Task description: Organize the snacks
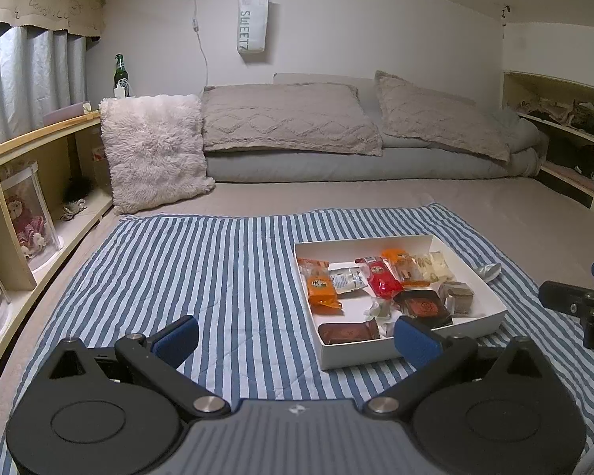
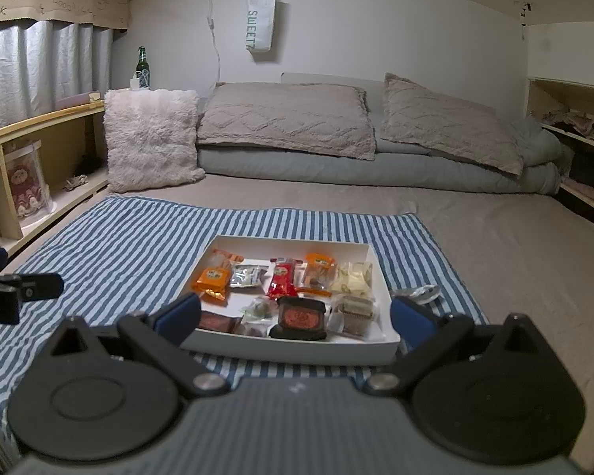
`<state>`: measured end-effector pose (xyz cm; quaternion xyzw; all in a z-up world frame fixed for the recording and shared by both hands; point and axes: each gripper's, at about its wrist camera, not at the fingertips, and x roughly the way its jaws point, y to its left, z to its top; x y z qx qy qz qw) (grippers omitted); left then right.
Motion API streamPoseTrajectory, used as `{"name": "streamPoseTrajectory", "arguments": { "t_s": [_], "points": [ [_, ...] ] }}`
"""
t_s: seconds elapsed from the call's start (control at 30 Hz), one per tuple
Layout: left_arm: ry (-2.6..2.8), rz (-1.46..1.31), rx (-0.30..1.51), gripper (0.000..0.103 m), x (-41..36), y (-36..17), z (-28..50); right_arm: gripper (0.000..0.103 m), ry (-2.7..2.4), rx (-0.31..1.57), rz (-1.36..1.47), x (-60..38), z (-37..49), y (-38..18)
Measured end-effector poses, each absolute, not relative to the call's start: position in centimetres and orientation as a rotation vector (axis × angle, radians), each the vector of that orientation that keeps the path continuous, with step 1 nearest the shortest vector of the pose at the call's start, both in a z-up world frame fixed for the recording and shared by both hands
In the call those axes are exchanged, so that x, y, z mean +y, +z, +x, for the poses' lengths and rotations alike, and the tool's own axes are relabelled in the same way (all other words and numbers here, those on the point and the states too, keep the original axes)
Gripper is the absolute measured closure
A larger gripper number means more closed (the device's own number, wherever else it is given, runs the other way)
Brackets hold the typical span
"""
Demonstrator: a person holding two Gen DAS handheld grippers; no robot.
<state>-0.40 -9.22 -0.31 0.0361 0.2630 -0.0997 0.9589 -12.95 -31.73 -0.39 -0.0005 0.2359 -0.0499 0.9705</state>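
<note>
Hovering with jaws spread wide and nothing between them, the left gripper (image 1: 295, 338) and right gripper (image 2: 295, 316) are facing a shallow white box (image 2: 297, 346) lying on a striped cloth (image 1: 217, 269) spread over the bed. Nearly all the snacks are already sitting inside the box, among them an orange packet (image 2: 212, 281) and a red packet (image 2: 283, 283). One silver wrapper (image 2: 421, 293) is lying just outside the box's right wall, apparently the last piece left to gather.

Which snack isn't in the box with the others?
The silver foil packet. It lies on the striped cloth just outside the white box's right side, while all the other snacks sit inside.
</note>
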Motion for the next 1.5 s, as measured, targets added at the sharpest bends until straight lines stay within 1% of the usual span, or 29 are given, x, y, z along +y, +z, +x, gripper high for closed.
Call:
{"name": "streamPoseTrajectory", "arguments": {
  "t_s": [1.5],
  "points": [
    [-0.194,0.085,0.54,0.0,-8.5,-0.6,-0.4,0.001,-0.078,0.483,-0.009,-33.3,-12.5,-0.6]
  ]
}}
